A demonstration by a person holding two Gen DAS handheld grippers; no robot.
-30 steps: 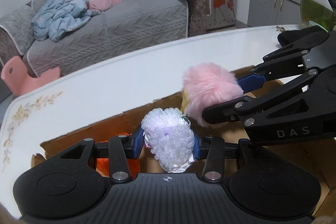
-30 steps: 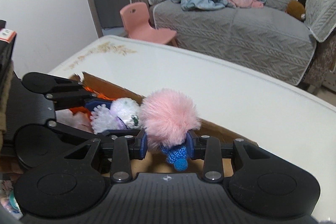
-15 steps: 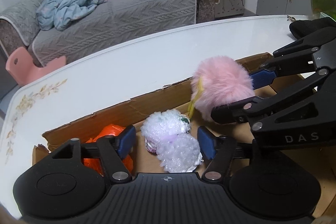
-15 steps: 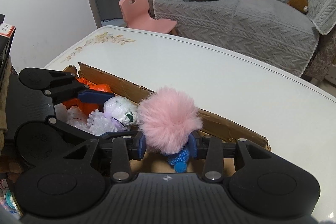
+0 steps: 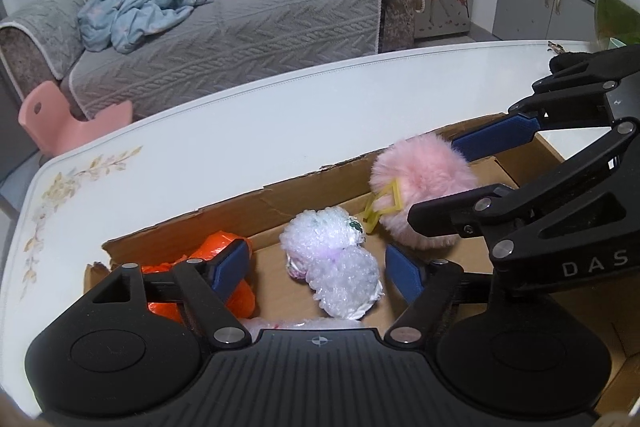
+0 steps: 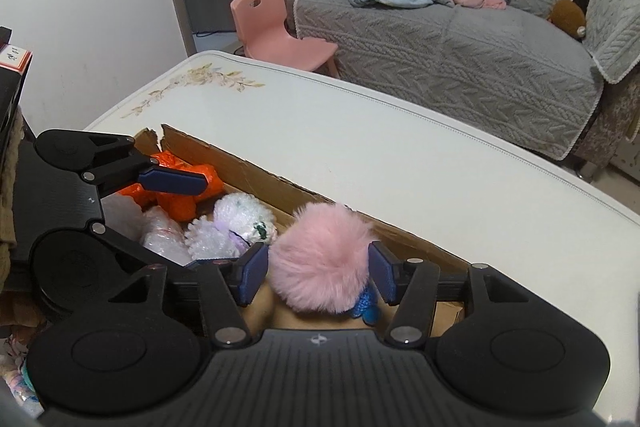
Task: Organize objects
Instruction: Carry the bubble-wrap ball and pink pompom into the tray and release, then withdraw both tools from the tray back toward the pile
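Note:
An open cardboard box point(image 5: 240, 211) point(image 6: 260, 179) lies on the white table. My left gripper point(image 5: 316, 259) hangs over it, and its jaws are opening wide. A white fluffy pompom pair point(image 5: 320, 235) point(image 6: 244, 215) lies on the box floor between them, free of both pads. My right gripper point(image 6: 318, 267) point(image 5: 434, 179) is beside it, its jaws opening too. A pink fur pompom point(image 6: 320, 263) point(image 5: 424, 179) sits between its blue pads, with only the fur brushing them. A blue crocheted bit point(image 6: 366, 307) and a yellow clip point(image 5: 384, 203) hang from it.
An orange plastic bag point(image 5: 208, 251) point(image 6: 180, 199) and a clear wrapped bundle point(image 6: 160, 235) fill the box's left end. The table point(image 5: 200, 147) has a floral corner. Beyond it stand a grey sofa point(image 6: 440, 39) and a pink chair point(image 6: 272, 27). A glass bowl point(image 5: 616, 15) is at far right.
Both grippers' jaws have spread. The white pompom left the left gripper's grip and dropped onto the box floor. The pink pompom has fluffed out between the right gripper's parting pads.

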